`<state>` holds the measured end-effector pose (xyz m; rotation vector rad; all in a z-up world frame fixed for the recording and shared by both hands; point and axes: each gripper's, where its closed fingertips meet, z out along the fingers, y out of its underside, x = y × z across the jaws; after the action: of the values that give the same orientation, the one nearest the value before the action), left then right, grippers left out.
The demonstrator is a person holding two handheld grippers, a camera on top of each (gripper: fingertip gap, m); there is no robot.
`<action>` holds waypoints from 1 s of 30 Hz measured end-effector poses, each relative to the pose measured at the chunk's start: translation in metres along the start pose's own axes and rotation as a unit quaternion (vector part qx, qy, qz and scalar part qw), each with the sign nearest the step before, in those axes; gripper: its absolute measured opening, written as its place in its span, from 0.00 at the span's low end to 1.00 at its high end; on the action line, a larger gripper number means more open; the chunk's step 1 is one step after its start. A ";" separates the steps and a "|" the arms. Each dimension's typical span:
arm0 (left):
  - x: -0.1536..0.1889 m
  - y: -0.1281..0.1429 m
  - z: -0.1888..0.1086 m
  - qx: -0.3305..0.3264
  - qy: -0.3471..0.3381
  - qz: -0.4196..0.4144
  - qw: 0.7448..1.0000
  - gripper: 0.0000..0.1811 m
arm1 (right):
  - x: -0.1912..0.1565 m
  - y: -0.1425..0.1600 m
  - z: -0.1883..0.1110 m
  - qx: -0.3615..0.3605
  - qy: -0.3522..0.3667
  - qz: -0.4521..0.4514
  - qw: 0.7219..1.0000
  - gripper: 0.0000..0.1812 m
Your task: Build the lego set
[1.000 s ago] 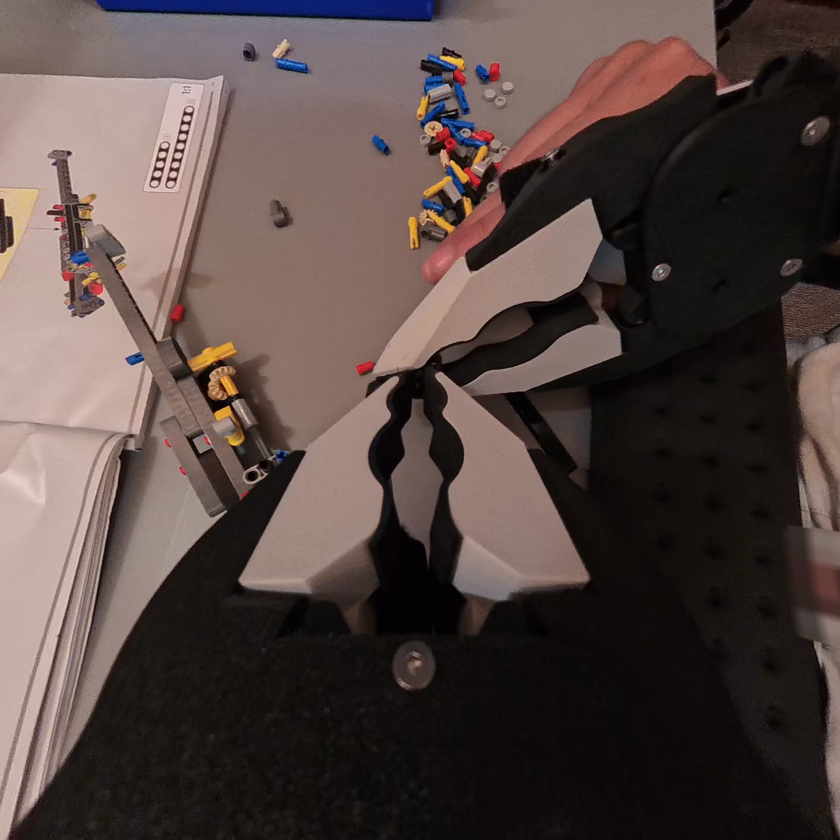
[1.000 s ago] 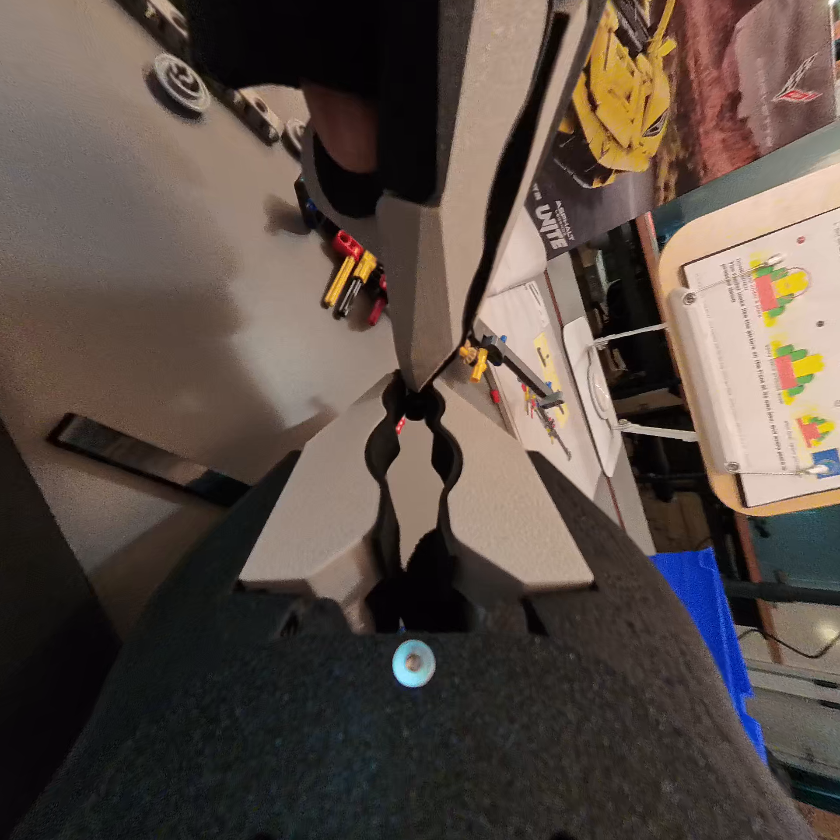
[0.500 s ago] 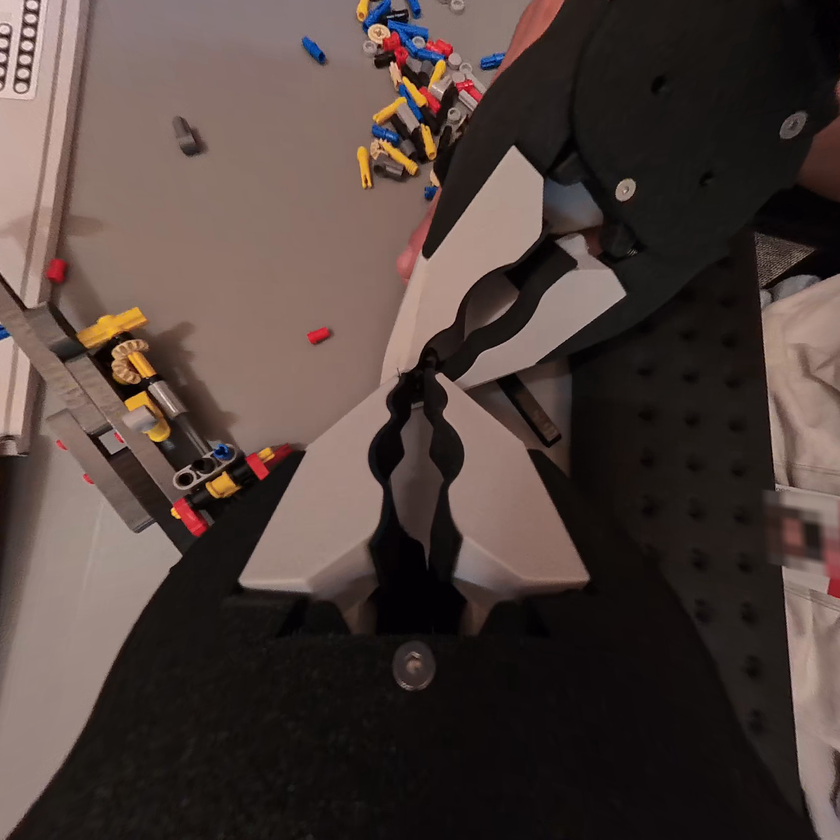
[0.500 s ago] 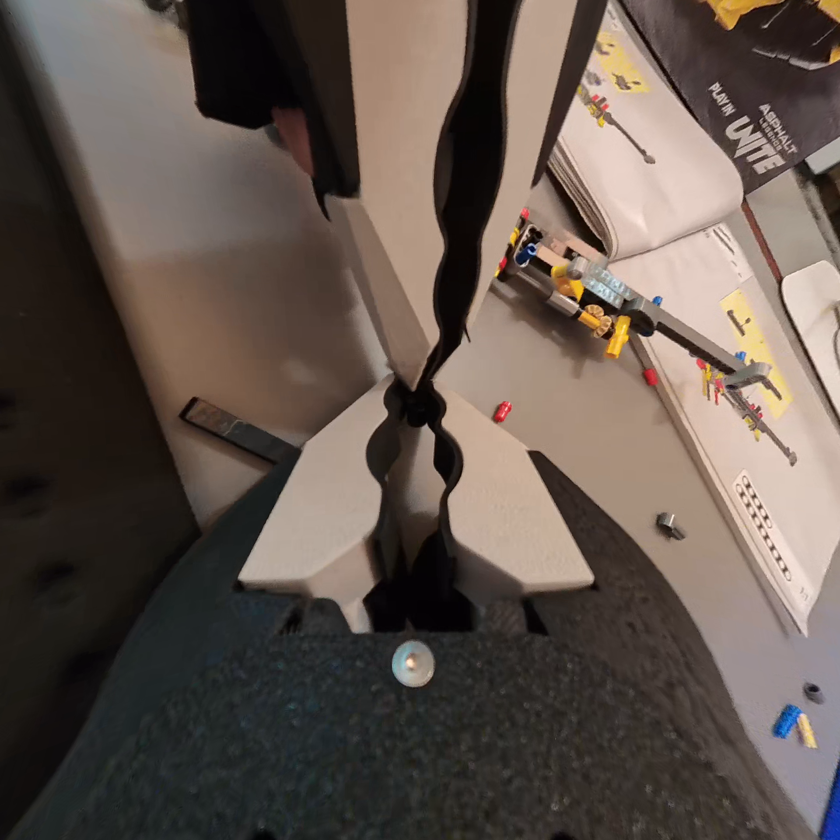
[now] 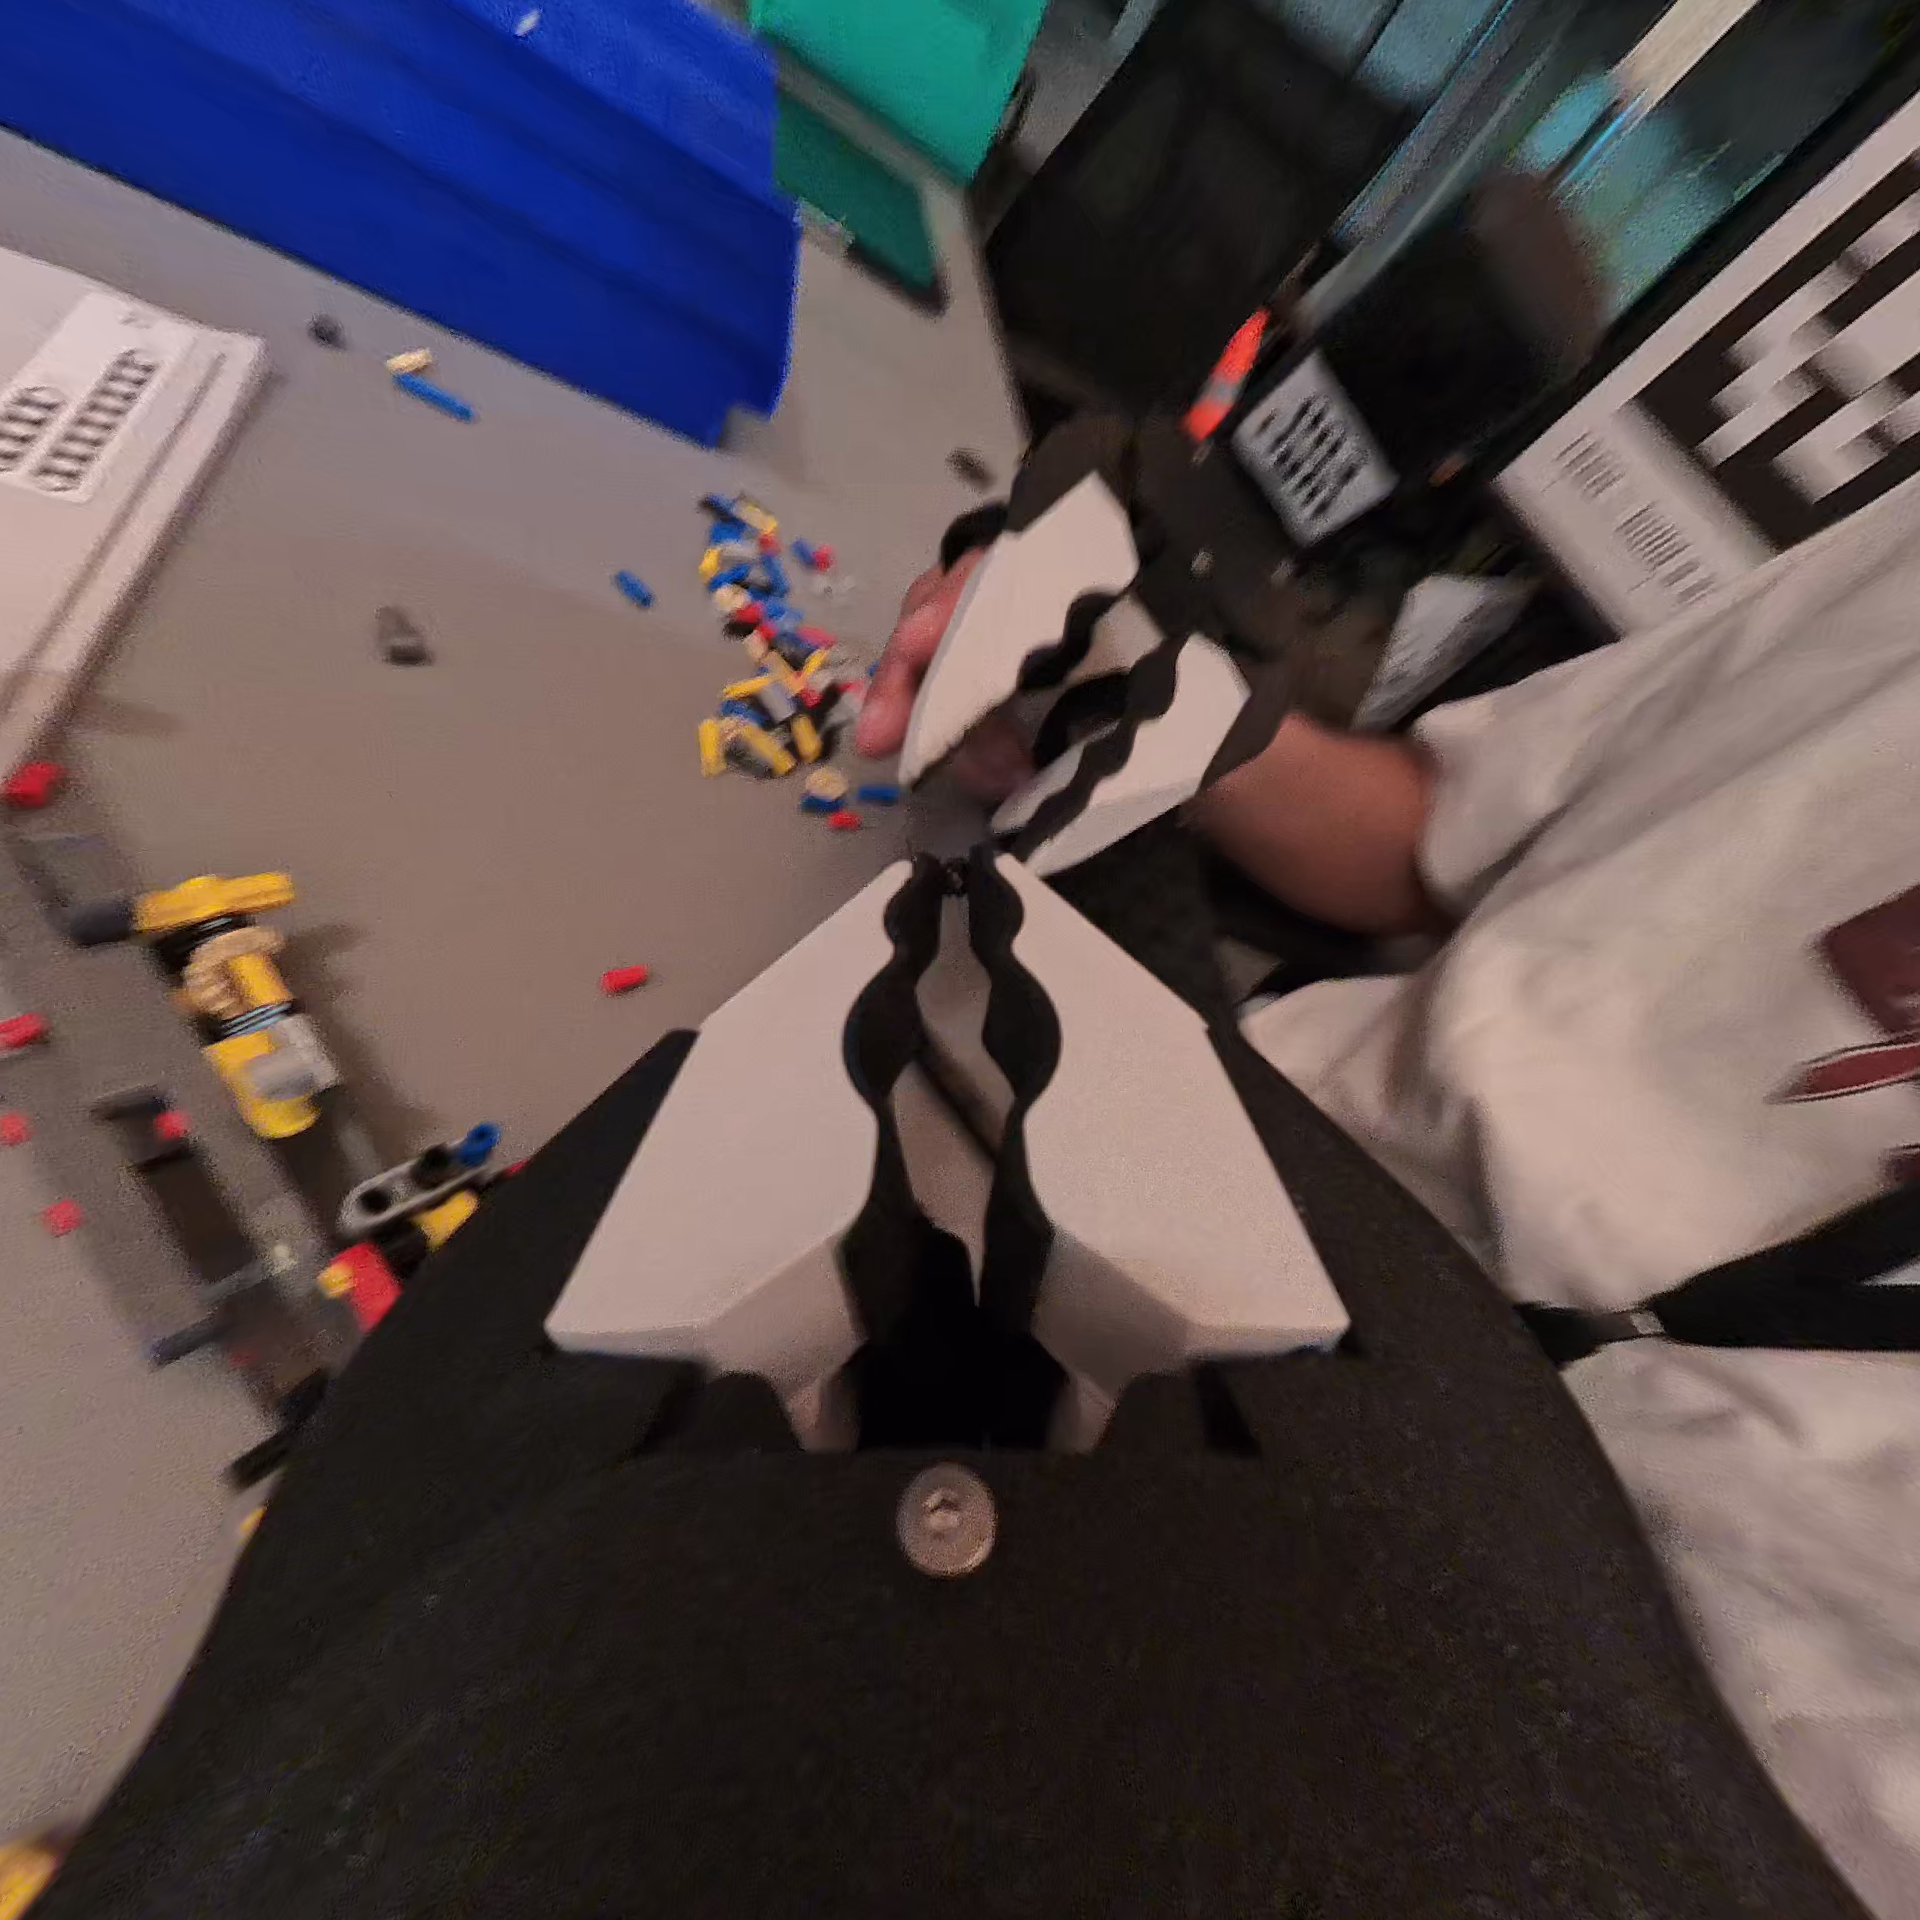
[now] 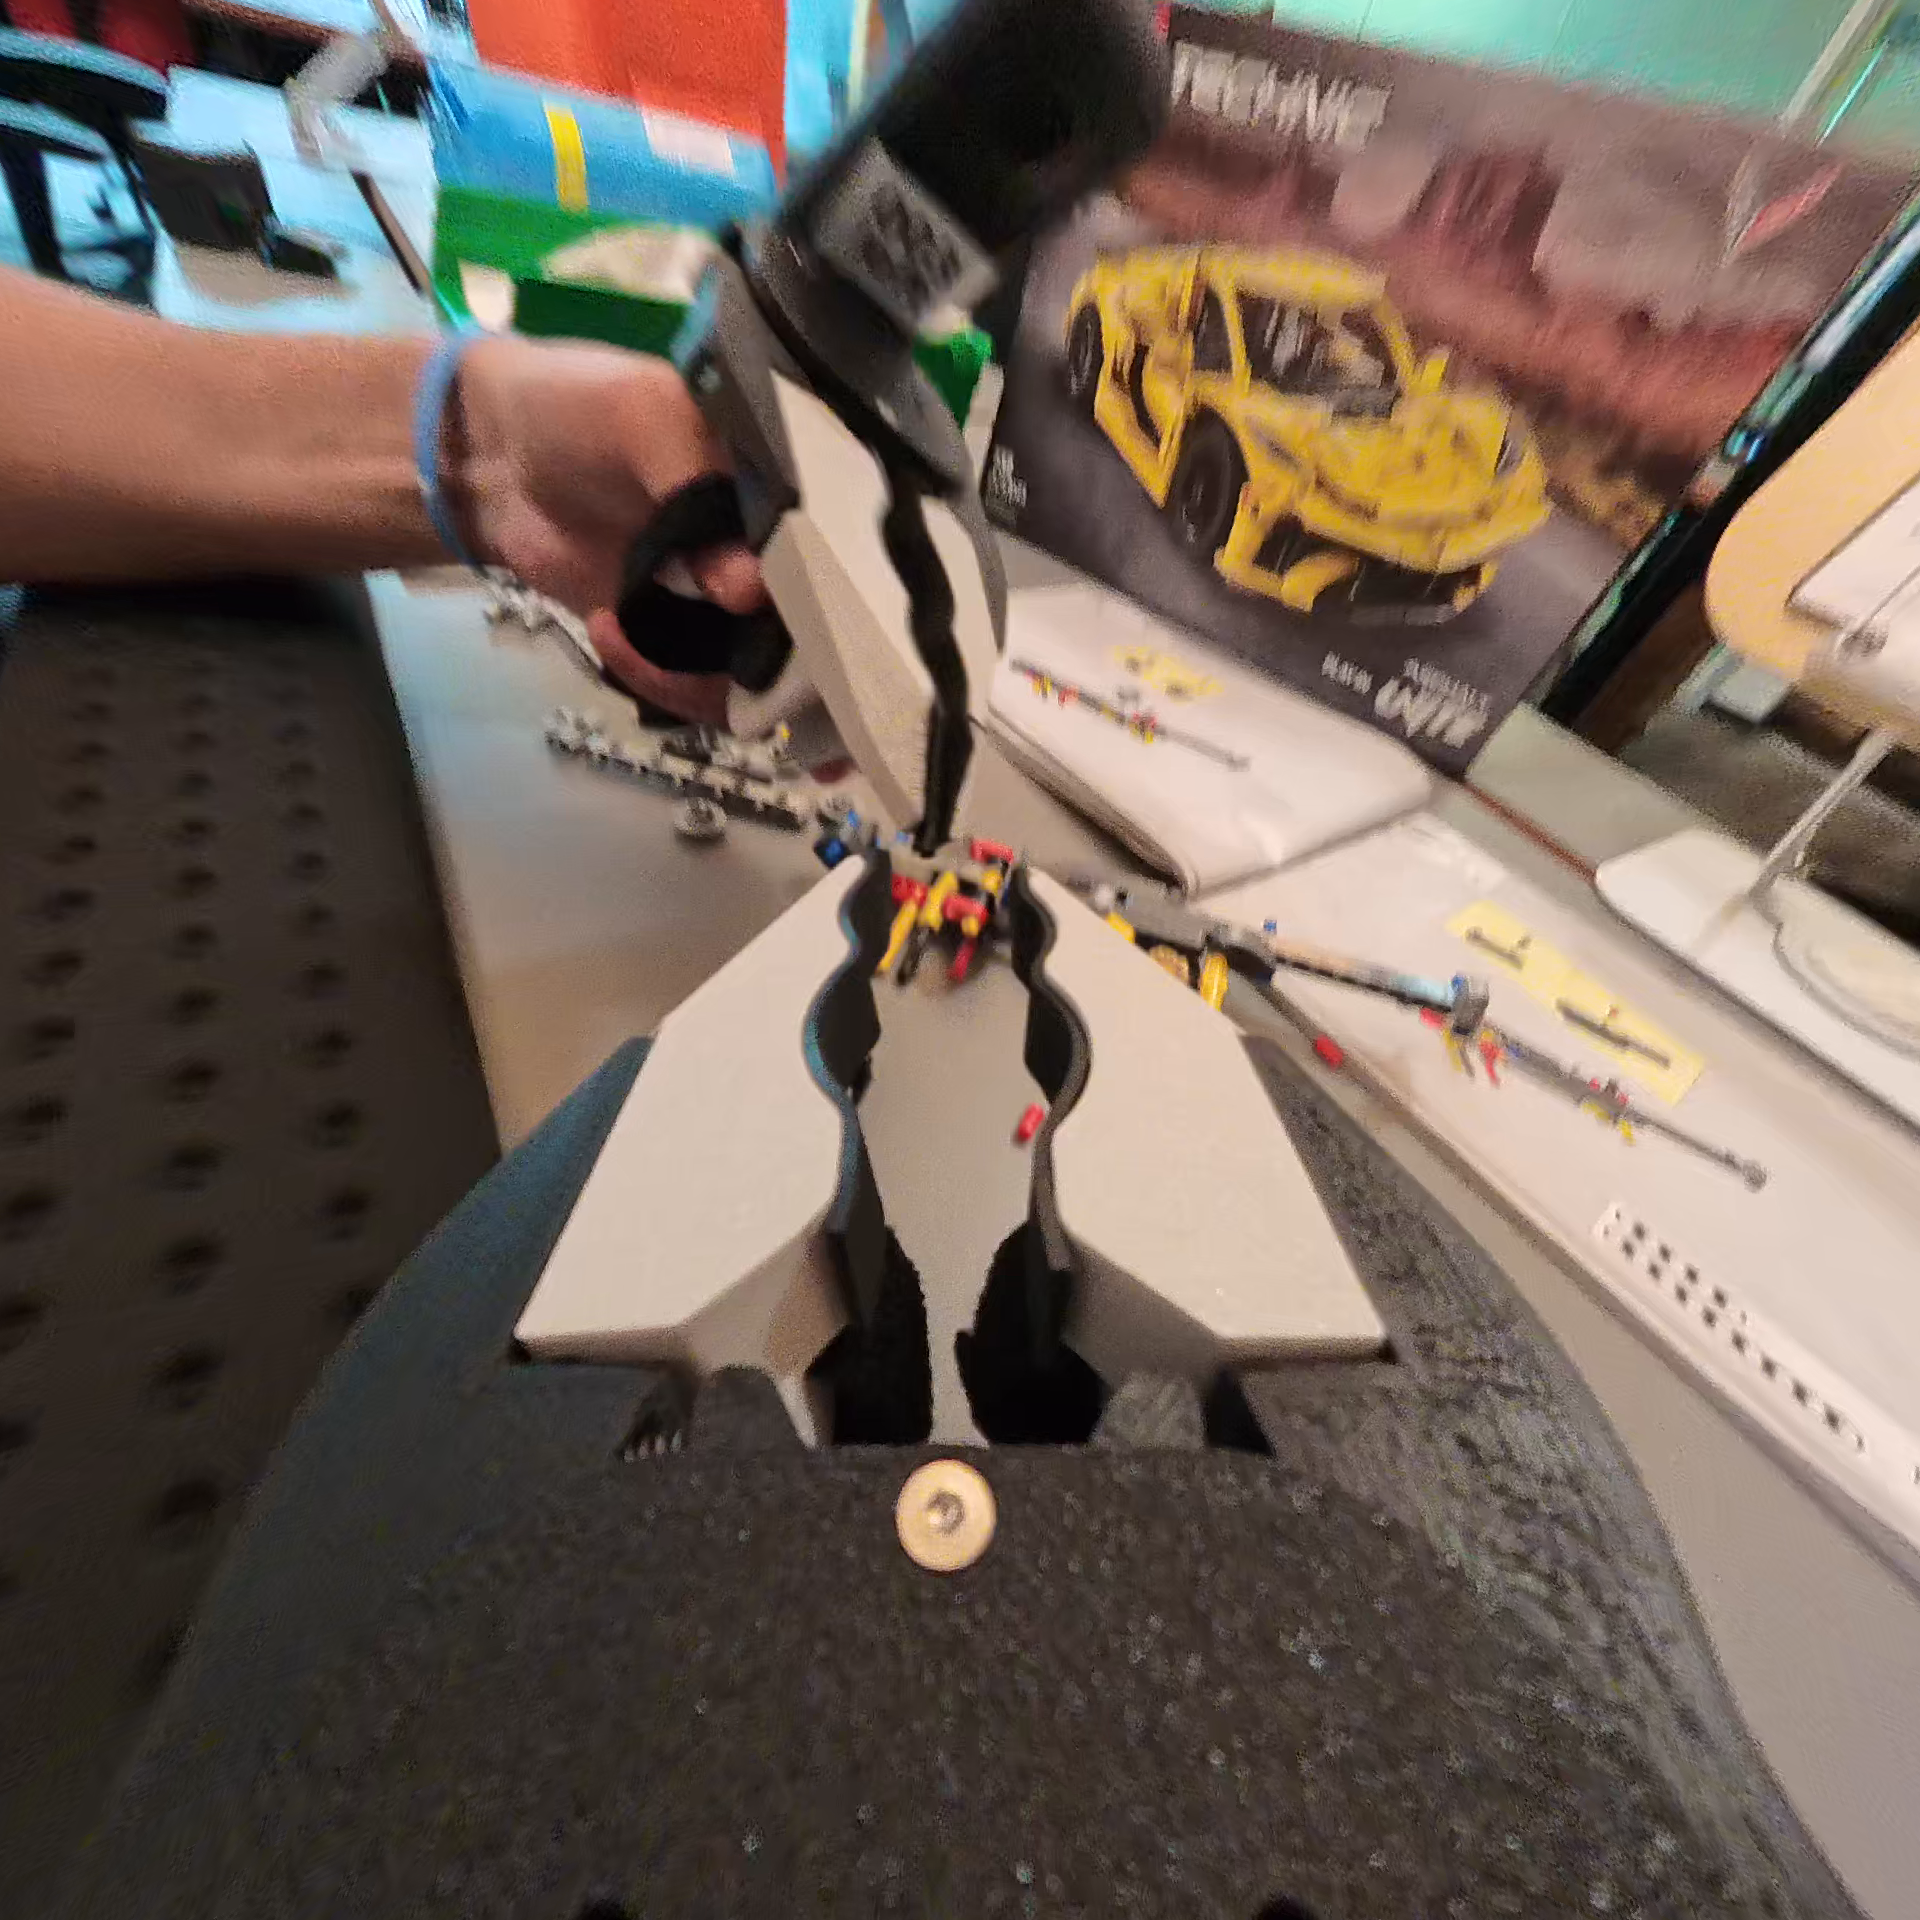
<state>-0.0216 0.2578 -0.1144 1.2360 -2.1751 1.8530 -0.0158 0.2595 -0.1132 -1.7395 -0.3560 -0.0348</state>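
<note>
Grey tabletop (image 5: 468, 779) fills the left wrist view, and the whole picture is blurred. The left tool (image 5: 948, 873) is closed on a small dark piece (image 5: 948, 881) at its tips, too small to say more about it. Just beyond, the right tool (image 5: 961, 805) points toward it with its fingers spread open, held by a hand (image 5: 914, 665). Behind that hand lies a pile of small lego pieces (image 5: 774, 665) in blue, yellow, red and black. One red pin (image 5: 623, 979) lies alone. At the left edge is the partly built model (image 5: 239, 997) with yellow parts, beside an instruction booklet (image 5: 94, 416). Only this view shows a blue bin (image 5: 468, 177) at the far side and a white shirt (image 5: 1558, 1039) at the right.

In the right wrist view the right tool (image 6: 943, 878) is open, holding nothing, and the pile shows between its fingers. The left tool (image 6: 935, 831) comes down from above, closed. A hand with a blue wristband (image 6: 436, 447) holds it. Only here stands the set box (image 6: 1351, 395) with a yellow car picture. It bears writing, mostly blurred. The model appears as a long grey beam beside the open booklet.
</note>
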 end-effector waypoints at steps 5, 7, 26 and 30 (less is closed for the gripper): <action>0.026 -0.019 -0.002 0.069 0.126 -0.090 0.985 0.02 | -0.010 -0.022 -0.003 0.047 0.011 -0.053 0.997 0.10; 0.032 -0.019 0.000 0.071 0.150 -0.108 0.980 0.02 | -0.011 -0.026 -0.004 0.053 0.023 -0.080 0.995 0.08; 0.034 -0.020 0.004 0.084 0.194 -0.190 0.959 0.02 | -0.008 -0.034 -0.007 0.071 0.087 -0.183 0.977 0.04; 0.037 -0.021 0.004 0.087 0.206 -0.190 0.956 0.03 | -0.009 -0.035 -0.009 0.082 0.061 -0.144 0.984 0.03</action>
<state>-0.0333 0.2351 -0.0795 1.0720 -1.4753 1.9439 -0.0322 0.2544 -0.0798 -1.5043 -0.5027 -0.3110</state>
